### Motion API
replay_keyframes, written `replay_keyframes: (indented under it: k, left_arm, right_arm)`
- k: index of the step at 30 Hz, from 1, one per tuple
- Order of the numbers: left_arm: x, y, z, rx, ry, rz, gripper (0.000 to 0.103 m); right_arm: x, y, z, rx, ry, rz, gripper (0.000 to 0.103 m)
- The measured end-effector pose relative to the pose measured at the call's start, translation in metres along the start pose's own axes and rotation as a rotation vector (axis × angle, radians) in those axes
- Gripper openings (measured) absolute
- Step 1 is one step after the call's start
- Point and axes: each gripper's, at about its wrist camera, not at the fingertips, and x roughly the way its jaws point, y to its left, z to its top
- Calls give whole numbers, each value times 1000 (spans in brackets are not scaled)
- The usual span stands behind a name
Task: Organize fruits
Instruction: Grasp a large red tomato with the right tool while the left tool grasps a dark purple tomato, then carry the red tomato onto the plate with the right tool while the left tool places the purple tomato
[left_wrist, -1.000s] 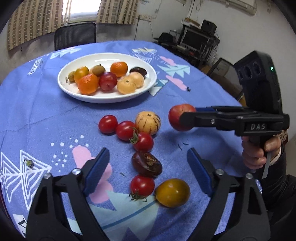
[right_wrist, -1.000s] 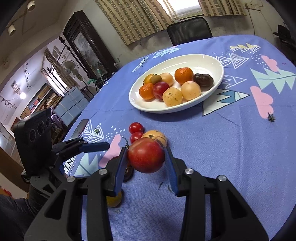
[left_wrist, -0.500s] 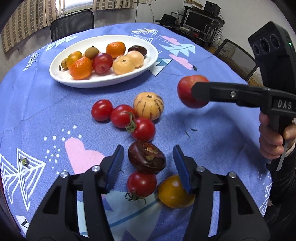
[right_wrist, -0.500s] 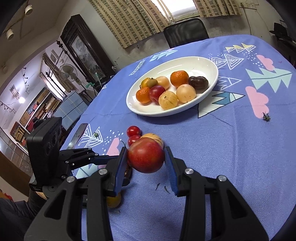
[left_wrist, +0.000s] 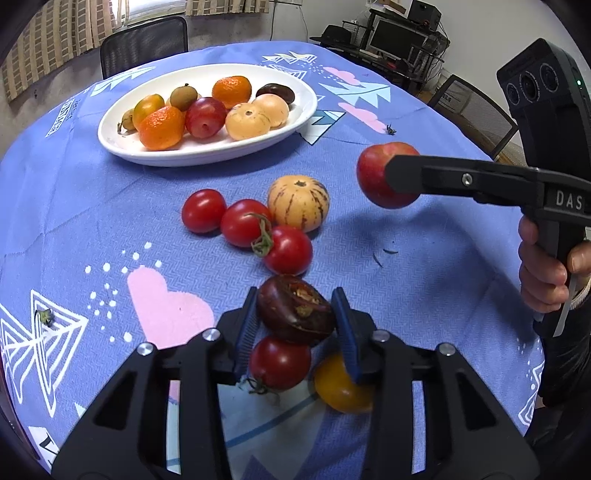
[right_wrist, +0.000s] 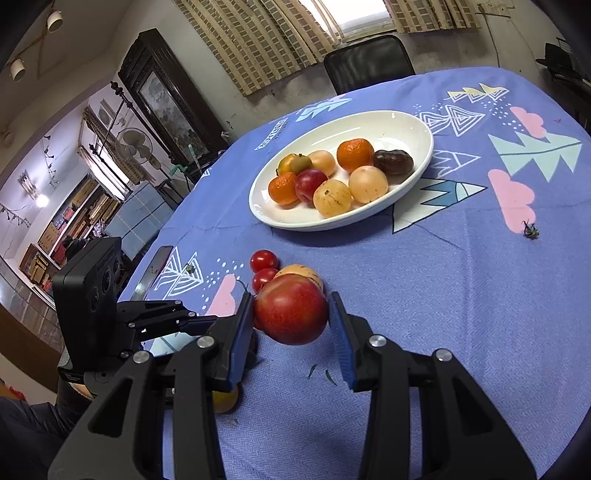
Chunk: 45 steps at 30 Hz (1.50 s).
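While the right gripper (right_wrist: 291, 325) hung above the cloth (right_wrist: 461, 295) clenched on a red fruit (right_wrist: 291, 313), the left gripper (left_wrist: 295, 325) was closed around a dark tomato (left_wrist: 295, 314), its blue pads pressed to the tomato's two flanks. Whether that tomato had left the cloth could not be told. Just behind the left jaws, toward the camera, lay a red tomato (left_wrist: 279, 363) and a yellow one (left_wrist: 341, 387); ahead of them sat three more red tomatoes and a striped melon (left_wrist: 298, 203), and well beyond those the plate (left_wrist: 122, 142) with its oranges, plums and pale fruits.

The dark tomato looked soft and thin-skinned, with a cracked, rough scar at its stem end, so it would probably bruise or split under a hard squeeze. Taking it across its widest girth, as the pads did, seemed sound, with only light pressure. The red fruit looked firmer and smooth, perhaps slippery; it sat at the pad tips, so a gentle carry to the plate seemed wise.
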Motion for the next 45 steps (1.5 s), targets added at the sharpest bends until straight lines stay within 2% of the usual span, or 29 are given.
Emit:
replay_keyframes:
  k: [7, 14, 19, 23, 26, 28, 31, 34, 37, 40, 42, 45]
  left_arm:
    - [-15, 10, -3, -44, -35, -14, 40]
    - [-39, 24, -2, -70, -111, 13, 40]
    - [-51, 41, 10, -62, -125, 22, 40]
    - [-65, 51, 33, -34, -165, 44, 40]
    - [-71, 59, 59, -32, -230, 60, 40]
    - [-69, 65, 75, -38, -261, 52, 40]
    - [-58, 76, 100, -69, -277, 50, 40]
    - [-56, 84, 110, -90, -284, 27, 40]
    - [-58, 83, 106, -64, -293, 36, 40]
    - [-59, 85, 99, -83, -291, 0, 40]
    - [-62, 86, 97, -80, -293, -5, 40]
    - [-68, 82, 95, -73, -305, -12, 40]
  right_arm:
    - [3, 0, -2, -3, 10, -12, 41]
    - [12, 10, -8, -51, 23, -32, 41]
    - [12, 23, -5, -68, 4, 2, 41]
    - [5, 28, 27, -73, -91, -41, 41]
    - [6, 28, 63, -88, -177, -146, 41]
    - [16, 22, 82, -73, -177, -177, 41]
    - [27, 15, 94, -49, -140, -152, 41]
    - [15, 22, 70, -115, -57, -101, 41]
    - [4, 35, 25, -241, 78, -91, 41]
    - [0, 44, -24, -329, 204, -55, 41]
    - [0, 50, -48, -380, 250, -59, 41]
    - [1, 57, -68, -433, 267, -39, 41]
